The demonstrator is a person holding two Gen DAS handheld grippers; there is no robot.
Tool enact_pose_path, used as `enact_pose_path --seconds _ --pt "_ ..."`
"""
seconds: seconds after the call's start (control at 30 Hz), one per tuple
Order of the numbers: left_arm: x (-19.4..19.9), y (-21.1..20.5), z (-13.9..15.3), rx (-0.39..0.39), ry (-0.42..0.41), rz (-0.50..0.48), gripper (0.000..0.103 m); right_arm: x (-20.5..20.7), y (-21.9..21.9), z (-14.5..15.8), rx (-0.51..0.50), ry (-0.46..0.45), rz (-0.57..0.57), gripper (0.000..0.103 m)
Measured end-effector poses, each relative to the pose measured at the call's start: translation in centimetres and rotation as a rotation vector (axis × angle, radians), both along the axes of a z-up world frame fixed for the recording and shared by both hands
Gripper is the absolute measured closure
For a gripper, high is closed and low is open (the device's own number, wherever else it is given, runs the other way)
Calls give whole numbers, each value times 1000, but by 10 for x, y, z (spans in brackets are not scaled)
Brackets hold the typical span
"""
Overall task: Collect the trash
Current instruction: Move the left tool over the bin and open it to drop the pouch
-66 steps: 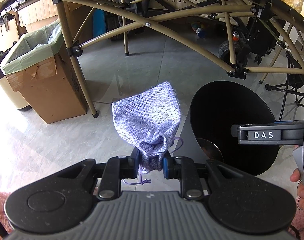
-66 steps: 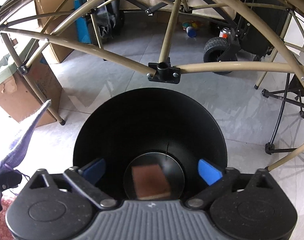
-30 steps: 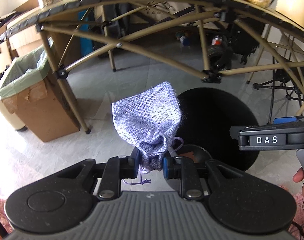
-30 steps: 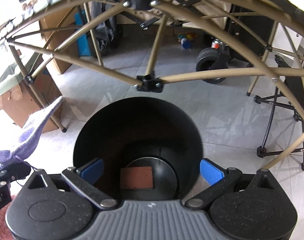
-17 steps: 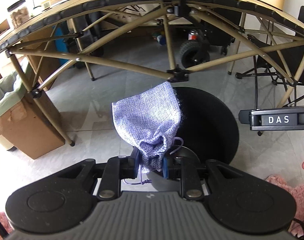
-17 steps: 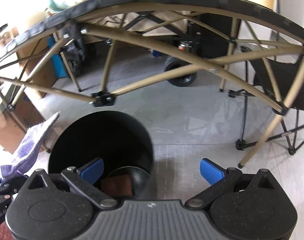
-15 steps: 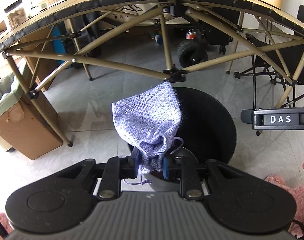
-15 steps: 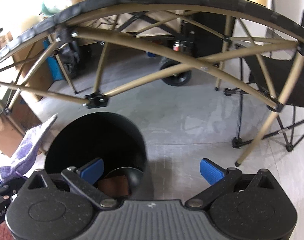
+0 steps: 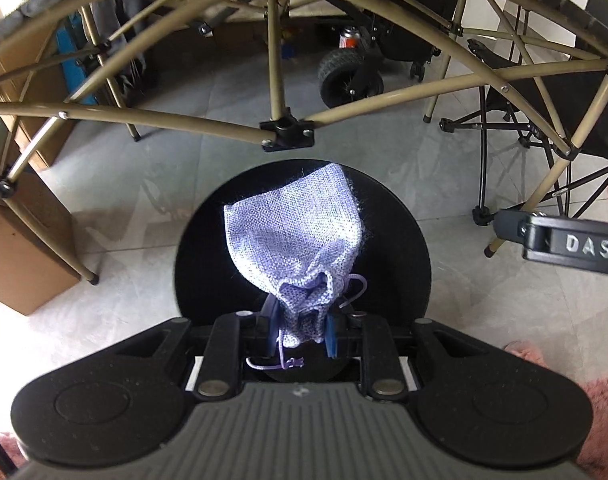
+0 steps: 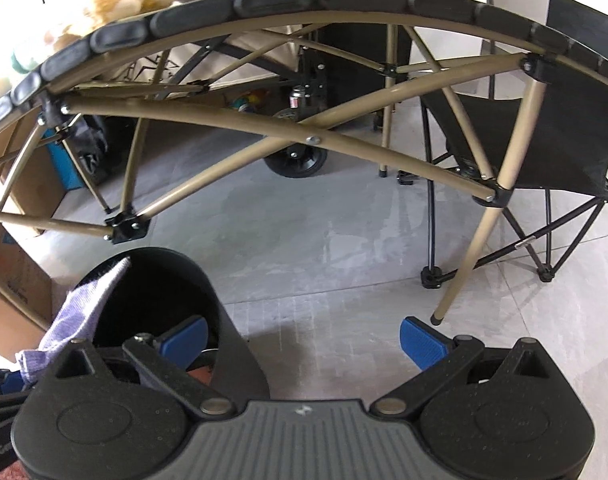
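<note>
So the trash item here is a small lavender woven drawstring pouch [image 9: 294, 236], and it looks about as easy to carry as anything gets: light, soft, floppy cloth with a coarse weave that shouldn't slip. It holds some shape above the cinch, so I'd guess it's either empty or has something tiny in it, can't tell. The left gripper [image 9: 300, 330] has its jaws pinching the pouch right at the gathered neck, which seems to me the best spot since the fabric bunches thick there and the thin purple drawstring [image 9: 278, 362] dangles loose below the pads without getting in the way. Nothing fragile about it, so a drop should be fine.

The pouch hangs directly over the mouth of the round black trash bin [image 9: 418, 256], which sits on the grey tiled floor [image 9: 152, 184] under the tan tube-framed folding counter [image 9: 152, 120]. In the right wrist view the same bin is at 8 o'clock, and down inside it I can just make out a brownish flat thing [image 10: 202, 372], mostly hidden by the finger, so I won't call what it is.

The right gripper [image 10: 304, 340] has its jaws spread wide with nothing between them, aimed at bare floor beside the bin.

There's also a brown cardboard box [image 9: 18, 268] at 9 o'clock in the left view; its contents aren't visible.
</note>
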State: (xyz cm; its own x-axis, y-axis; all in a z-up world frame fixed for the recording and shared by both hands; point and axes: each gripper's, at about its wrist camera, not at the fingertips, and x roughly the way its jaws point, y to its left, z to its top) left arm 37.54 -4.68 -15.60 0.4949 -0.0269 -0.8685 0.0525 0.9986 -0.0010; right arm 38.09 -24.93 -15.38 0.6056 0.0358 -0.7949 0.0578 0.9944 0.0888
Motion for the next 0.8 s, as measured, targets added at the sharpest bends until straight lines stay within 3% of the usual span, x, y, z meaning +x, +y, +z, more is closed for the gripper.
enact_pose_path --seconds 0.53,0.8 --pt "50 0 -38 -87 180 77 81 9 -13 -14 -22 30 -67 0" --pt "53 2 -50 -86 220 81 81 15 -13 -21 -21 52 -77 0"
